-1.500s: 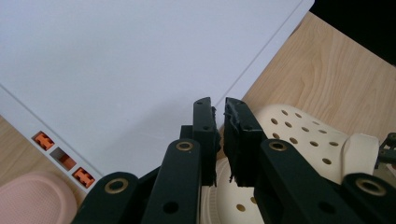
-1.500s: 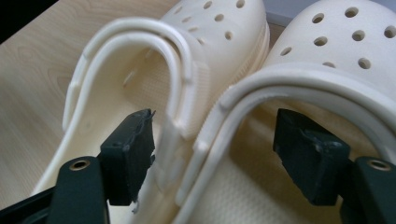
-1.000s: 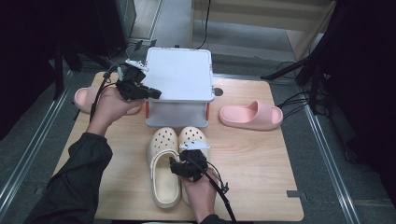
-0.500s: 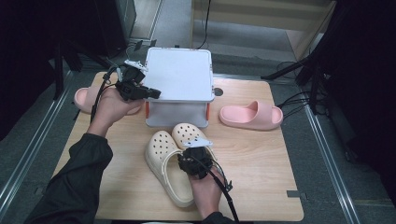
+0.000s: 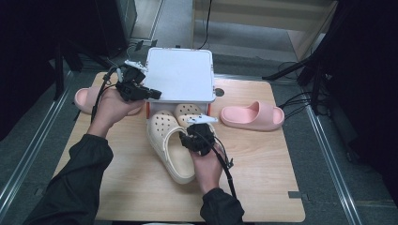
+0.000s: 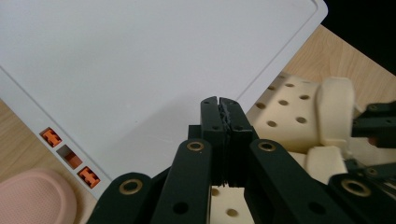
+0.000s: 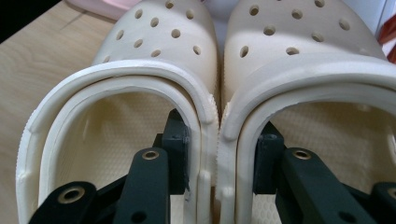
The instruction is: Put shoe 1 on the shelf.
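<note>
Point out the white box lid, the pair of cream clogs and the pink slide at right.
white box lid [image 5: 180, 75], high view, centre of its top.
pair of cream clogs [image 7: 159, 35], right gripper view, perforated toe of one clog.
pink slide [image 5: 253, 115], high view, its strap.

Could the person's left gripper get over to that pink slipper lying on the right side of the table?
Probably not as things stand. The left gripper is shut on the edge of the white lid, apparently lifting it, and the pink slipper lies far across the table, past the cream clogs and the right gripper.
</note>
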`<state>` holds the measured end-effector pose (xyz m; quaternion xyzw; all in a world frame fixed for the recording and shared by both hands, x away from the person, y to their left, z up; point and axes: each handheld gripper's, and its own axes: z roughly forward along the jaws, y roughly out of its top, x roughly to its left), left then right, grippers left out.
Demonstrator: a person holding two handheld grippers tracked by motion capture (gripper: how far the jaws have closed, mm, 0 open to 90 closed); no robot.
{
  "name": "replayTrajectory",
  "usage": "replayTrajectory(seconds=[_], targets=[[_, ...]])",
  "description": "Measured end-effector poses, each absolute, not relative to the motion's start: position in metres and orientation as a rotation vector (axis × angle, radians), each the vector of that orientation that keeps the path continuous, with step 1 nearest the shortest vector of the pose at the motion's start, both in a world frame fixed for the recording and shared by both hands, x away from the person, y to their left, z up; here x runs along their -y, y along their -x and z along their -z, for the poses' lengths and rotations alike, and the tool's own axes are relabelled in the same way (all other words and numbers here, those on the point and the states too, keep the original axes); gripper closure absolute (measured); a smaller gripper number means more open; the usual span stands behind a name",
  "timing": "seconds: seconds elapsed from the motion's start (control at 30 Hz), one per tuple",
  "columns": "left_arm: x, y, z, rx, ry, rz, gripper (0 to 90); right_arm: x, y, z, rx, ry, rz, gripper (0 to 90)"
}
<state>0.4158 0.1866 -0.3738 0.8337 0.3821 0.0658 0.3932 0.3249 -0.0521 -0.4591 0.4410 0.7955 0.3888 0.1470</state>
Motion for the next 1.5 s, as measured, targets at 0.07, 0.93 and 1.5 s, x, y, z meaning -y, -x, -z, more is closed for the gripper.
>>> replayTrajectory(seconds=[0.07, 0.93, 1.5], targets=[[-0.186, -0.415, 0.374, -0.969, -2.117, -0.172, 89.0, 0.049, -0.336, 0.460, -2.290, -1.271, -1.113, 66.1], [-0.188, -0.416, 0.374, -0.960, -2.116, -0.161, 89.0, 0.031, -0.396, 0.478, -2.195, -1.375, -1.101, 65.9], [-0.190, -0.415, 0.375, -0.960, -2.109, -0.160, 89.1, 0.032, -0.396, 0.485, -2.204, -1.381, -1.138, 59.2]])
